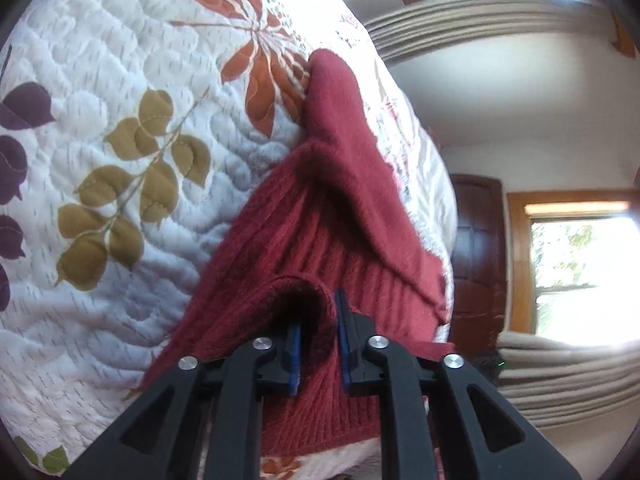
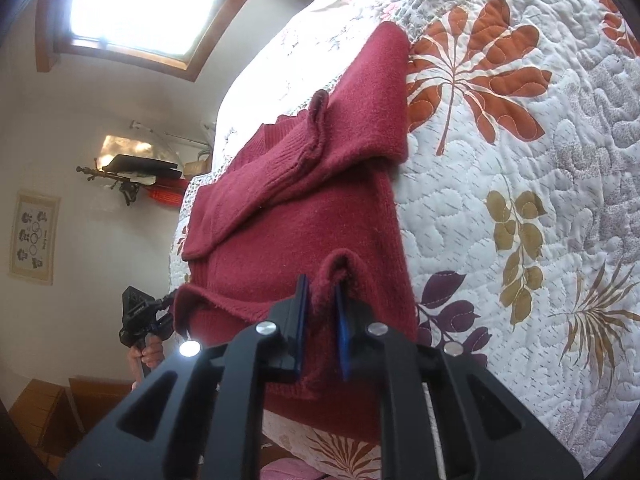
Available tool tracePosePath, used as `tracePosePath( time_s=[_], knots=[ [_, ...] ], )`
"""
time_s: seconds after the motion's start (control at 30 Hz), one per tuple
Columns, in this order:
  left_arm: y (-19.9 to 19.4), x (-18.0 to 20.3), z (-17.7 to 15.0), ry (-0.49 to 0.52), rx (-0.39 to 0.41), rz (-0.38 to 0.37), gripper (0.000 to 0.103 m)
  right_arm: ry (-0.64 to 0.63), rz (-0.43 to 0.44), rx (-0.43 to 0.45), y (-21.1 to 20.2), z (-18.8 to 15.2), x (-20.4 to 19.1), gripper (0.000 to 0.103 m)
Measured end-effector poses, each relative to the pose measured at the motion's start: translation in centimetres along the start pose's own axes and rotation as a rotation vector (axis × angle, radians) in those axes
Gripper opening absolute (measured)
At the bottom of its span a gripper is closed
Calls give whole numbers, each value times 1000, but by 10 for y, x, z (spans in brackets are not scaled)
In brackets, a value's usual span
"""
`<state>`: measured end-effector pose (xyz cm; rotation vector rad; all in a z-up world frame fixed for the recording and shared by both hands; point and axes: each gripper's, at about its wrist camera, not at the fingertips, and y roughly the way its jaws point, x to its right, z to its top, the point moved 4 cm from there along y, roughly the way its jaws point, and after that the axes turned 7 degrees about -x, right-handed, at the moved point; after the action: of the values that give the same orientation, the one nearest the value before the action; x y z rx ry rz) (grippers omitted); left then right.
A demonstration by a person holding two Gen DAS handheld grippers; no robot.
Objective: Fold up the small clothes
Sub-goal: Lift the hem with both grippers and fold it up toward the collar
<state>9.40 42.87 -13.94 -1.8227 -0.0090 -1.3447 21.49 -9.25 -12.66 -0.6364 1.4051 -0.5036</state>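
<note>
Both my grippers, left [image 1: 318, 340] and right [image 2: 322, 328], pinch the dark red knitted sweater's [image 2: 304, 208] hem. It lies on the white leaf-print quilt [image 2: 500, 168], sleeve folded toward 12 o'clock.

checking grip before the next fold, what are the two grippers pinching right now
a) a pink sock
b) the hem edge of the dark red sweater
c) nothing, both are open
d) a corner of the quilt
b: the left gripper and the right gripper each have a bunched fold of the dark red sweater between their blue pads, while the quilt lies flat beneath.
</note>
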Motion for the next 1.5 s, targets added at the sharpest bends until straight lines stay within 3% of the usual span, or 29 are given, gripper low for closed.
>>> tracePosePath(
  time_s=[0.07,0.13,0.17,0.23,0.37,0.47,0.57,0.8,0.87,0.97,1.0,1.23,1.33,1.43,1.5],
  knots=[
    [-6,4,5,-27,-1,-32,32,13,10,-3,-3,1,2,25],
    [-9,9,6,-20,-3,-37,41,10,-24,22,-13,3,2,51],
    [-10,12,7,-9,-6,-26,44,4,-41,36,-18,4,2,53],
    [-15,15,7,-5,8,3,62,5,-29,56,-31,3,2,53],
    [-27,9,7,-36,6,9,63,-46,-52,40,-41,-11,-9,53],
    [-36,18,-3,35,-4,64,64,-98,-81,3,-37,-29,-22,53],
    [-34,24,-22,91,-52,73,64,-124,-89,-30,-26,-45,-31,53],
    [-7,3,-59,77,-161,69,64,-78,-87,-121,0,-68,-10,54],
    [0,-3,-60,58,-168,68,64,-70,-57,-129,6,-64,-9,50],
    [2,-5,-56,38,-155,60,57,-93,-41,-127,12,-61,-16,23],
    [2,-2,-54,34,-152,46,50,-113,-42,-124,12,-60,-22,11],
    [0,29,-34,77,-128,-38,26,-155,39,-47,-4,-36,-46,8],
    [-4,42,-16,105,-79,-38,24,-147,36,4,-12,-18,-53,0],
    [-10,53,7,100,-24,-55,24,-115,25,57,-20,3,-51,0],
    [-14,58,21,120,17,-13,24,-106,-28,86,-24,17,-46,0]
  ],
)
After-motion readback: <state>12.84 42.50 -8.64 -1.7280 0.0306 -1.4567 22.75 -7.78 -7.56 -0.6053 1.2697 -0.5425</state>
